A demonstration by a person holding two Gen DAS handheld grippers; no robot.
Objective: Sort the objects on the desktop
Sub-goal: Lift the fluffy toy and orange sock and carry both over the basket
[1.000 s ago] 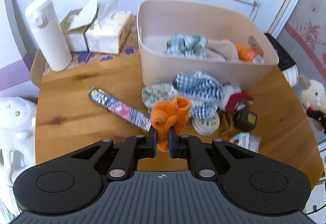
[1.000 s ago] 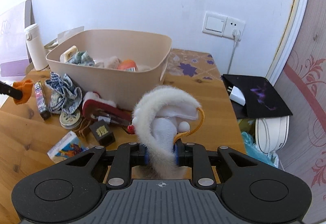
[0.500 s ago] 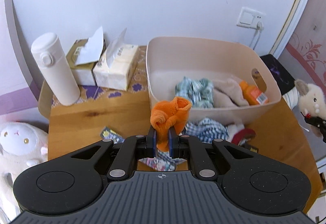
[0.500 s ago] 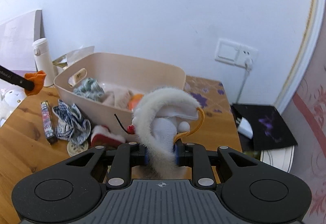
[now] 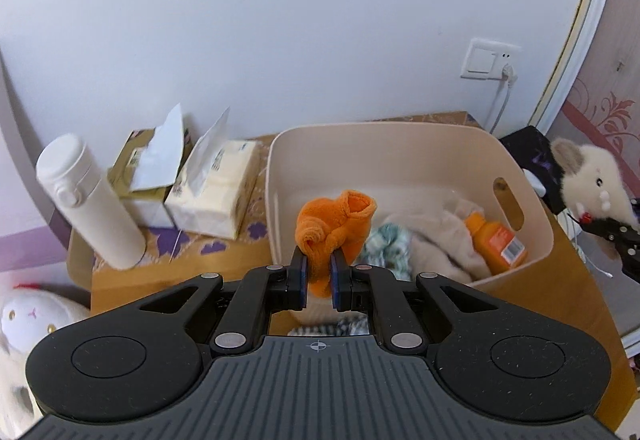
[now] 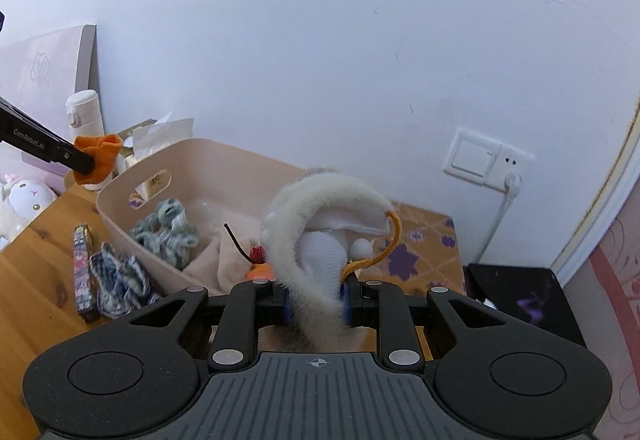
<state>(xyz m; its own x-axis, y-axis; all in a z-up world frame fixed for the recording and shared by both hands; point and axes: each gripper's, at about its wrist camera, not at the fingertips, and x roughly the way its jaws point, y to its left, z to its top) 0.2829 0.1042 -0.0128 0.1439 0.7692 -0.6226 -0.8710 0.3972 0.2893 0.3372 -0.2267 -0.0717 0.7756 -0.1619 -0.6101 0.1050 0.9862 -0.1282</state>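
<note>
Orange fleecy cloth, all rolled up and soft, sits clamped in the left gripper just over the near rim of the smooth beige plastic bin, so letting go too soon could drop it outside onto the wooden table. Over in the right wrist view, the right gripper is clenched on a fluffy white plush toy above the bin's near corner, and I'd guess its loose orange cord could snag a finger on release.

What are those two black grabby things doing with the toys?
Someone is tidying a wooden desk into a beige plastic bin. The left hand-held gripper is pinching a small orange cloth near the bin's left end, and the right hand-held gripper is pinching a fluffy white plush toy by its right end. Both are raised and not yet dropped in. A blue checked cloth lies on the desk.
</note>
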